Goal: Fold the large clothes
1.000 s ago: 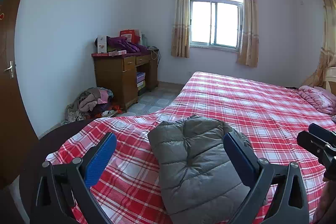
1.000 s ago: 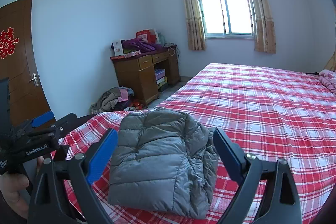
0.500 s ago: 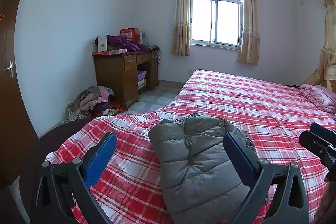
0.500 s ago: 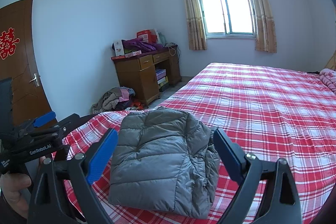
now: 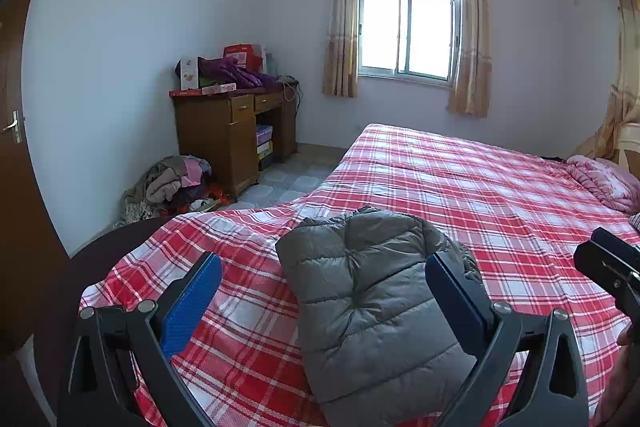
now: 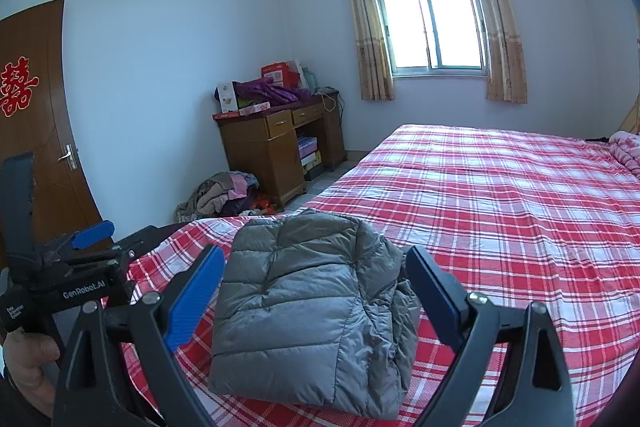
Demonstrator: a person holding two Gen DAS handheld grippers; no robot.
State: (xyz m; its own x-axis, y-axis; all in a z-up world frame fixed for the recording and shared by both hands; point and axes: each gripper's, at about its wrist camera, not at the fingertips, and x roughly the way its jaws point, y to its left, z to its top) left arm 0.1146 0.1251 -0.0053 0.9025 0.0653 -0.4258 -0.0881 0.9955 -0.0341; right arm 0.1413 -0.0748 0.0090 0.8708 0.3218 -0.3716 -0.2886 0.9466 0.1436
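A grey puffer jacket lies folded into a squarish bundle on the near corner of the bed, flat on the red plaid sheet. Both tools hang just short of it, touching nothing. The left tool has its blue pads spread wide, the jacket showing in the gap between them and running out past the 6 o'clock edge of that view. The right tool is spread just as wide, with nothing between its pads but air, the whole bundle framed in the opening.

The right wrist view gives what the left does not: the jacket's near hem and its rumpled, layered side at 4 o'clock, the left tool's black body with white lettering at 9 o'clock with a hand gripping it, and a brown door bearing a red paper cutout. The left wrist view in turn shows more of the pink quilt bunched at 3 o'clock by the head of the bed, and only the tip of the right tool at its right edge.

Both views take in the wooden bench at 10 o'clock, piled with boxes and purple cloth, the heap of clothes on the floor beside it, and the curtained window.
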